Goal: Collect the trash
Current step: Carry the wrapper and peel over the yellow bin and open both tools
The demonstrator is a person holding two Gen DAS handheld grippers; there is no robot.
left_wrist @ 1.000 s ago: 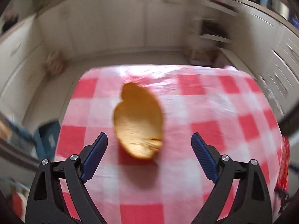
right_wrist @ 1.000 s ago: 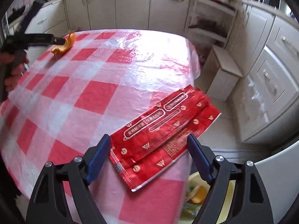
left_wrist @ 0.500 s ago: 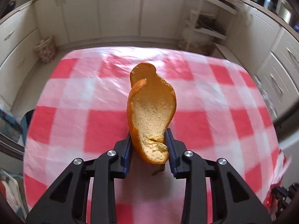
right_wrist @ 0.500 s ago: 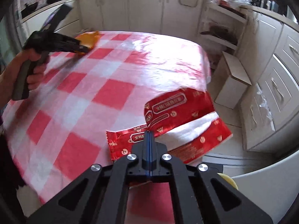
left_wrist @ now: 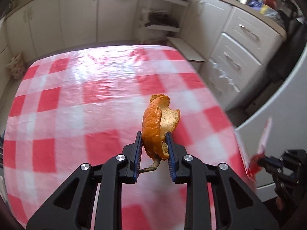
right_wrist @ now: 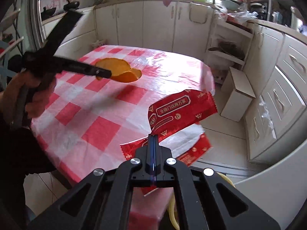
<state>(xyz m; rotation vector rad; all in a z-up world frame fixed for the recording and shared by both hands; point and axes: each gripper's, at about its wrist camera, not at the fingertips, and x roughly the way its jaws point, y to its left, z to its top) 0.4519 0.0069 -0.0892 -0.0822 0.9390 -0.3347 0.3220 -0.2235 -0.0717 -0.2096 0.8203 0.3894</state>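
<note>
Above a kitchen table (left_wrist: 57, 99) draped in a red-and-white checked cloth, the left gripper (left_wrist: 154, 141) is pinching a curled piece of orange peel (left_wrist: 157, 120) between its blue pads, its jaws having just been closing on it. The peel is hanging clear of the cloth, its pale pith facing right and a dry stem dangling beneath it. Seen from the right wrist, a person's hand (right_wrist: 28, 94) is holding that tool out over the far side of the table, the peel (right_wrist: 120, 71) jutting from its tip. At the table's near right corner, the right gripper (right_wrist: 153, 140) is clamping a red snack wrapper (right_wrist: 180, 111) with its jaws pressed fully together. The wrapper is folding upward past the table edge, its white inner side showing below the printed panel. Cream cabinets (right_wrist: 153, 25) are lining the walls behind, and a small box (right_wrist: 238, 94) is standing on the floor beside the table.
</note>
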